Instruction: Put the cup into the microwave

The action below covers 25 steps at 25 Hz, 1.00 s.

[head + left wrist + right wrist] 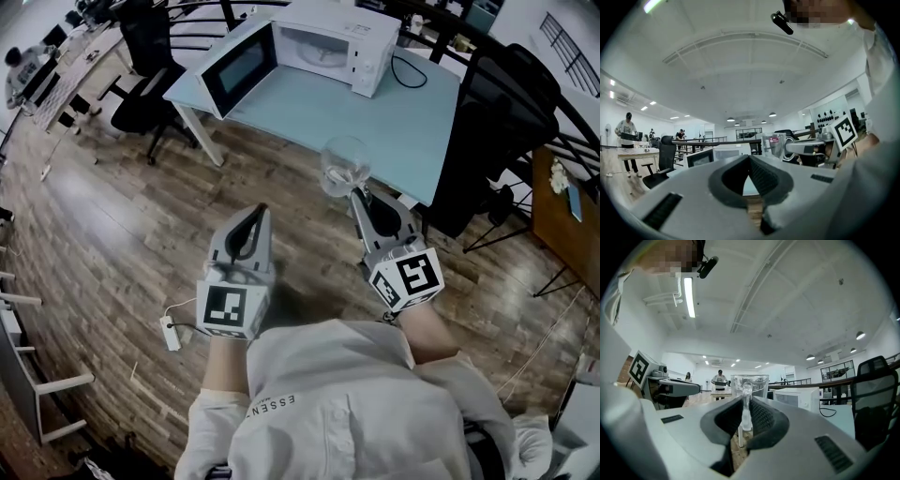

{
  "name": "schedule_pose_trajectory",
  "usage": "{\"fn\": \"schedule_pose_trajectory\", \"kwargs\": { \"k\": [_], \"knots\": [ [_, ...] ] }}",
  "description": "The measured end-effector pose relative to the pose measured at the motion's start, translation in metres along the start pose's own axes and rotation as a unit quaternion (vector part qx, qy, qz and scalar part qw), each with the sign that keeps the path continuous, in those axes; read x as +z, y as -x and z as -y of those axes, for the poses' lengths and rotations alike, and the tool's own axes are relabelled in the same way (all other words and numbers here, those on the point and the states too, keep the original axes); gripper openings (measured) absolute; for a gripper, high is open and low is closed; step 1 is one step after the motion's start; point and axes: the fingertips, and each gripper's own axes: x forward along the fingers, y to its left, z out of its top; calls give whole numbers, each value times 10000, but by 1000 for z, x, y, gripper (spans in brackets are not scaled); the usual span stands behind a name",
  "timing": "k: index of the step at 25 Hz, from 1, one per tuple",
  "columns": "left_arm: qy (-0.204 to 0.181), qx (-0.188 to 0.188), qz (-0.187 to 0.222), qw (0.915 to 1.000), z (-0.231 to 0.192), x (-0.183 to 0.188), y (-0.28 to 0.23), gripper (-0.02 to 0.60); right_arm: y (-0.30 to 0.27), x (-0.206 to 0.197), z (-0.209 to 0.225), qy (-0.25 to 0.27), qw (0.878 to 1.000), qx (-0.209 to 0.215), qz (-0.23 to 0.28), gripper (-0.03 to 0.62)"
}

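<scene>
The right claw (746,401) is nearly closed, its dark ribbed pads pinching a thin upright clear part of the glass cup (750,382). Whether that part is the handle or the wall is hard to tell. In the head view the right claw (357,193) carries the cup (343,167) in the air at the middle of the frame. The cup is over the wooden floor (122,234), just short of the near edge of the pale blue counter (422,112). The cup is see-through, and floor and counter edge show through its wall. From the left gripper view the cup (772,145) shows a small reddish label near its rim.

The left claw (750,158) is closed, its tips meeting with nothing between them. In the head view the left claw (259,211) sits lower left of the cup, apart from it.

The marker cubes cover both hands. The person's white shirt (347,412) fills the bottom of the head view.

The white microwave (328,45) stands on the far part of the counter at the upper middle. Its door (239,67) is swung wide open to the left. The cavity looks pale, and its floor is hard to make out. A black cable (410,73) loops on the counter to its right. A black office chair (141,89) stands at the upper left.
</scene>
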Motion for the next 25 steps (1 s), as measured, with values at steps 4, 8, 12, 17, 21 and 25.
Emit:
{"fn": "schedule_pose_trajectory", "kwargs": {
  "k": [4,8,12,17,21,25],
  "knots": [
    [35,-178,61,9998,-58,-5,-31,1,-59,-2,2,-4,9996,-268,-8,39],
    [111,-385,122,9991,-125,-7,-65,1,-124,-1,6,3,9982,-605,-23,38],
    [85,-699,105,9975,-187,-11,-98,2,-187,6,9,64,9955,-950,-4,38],
    [48,-1040,93,9945,-247,-9,-140,2,-251,17,21,77,9905,-1367,106,39],
    [153,-1274,43,9917,-272,-15,-170,2,-283,12,32,11,9867,-1621,78,39],
    [45,-1540,51,9880,-282,-26,-206,1,-307,1,51,-27,9842,-1773,-8,39]
  ]
}}
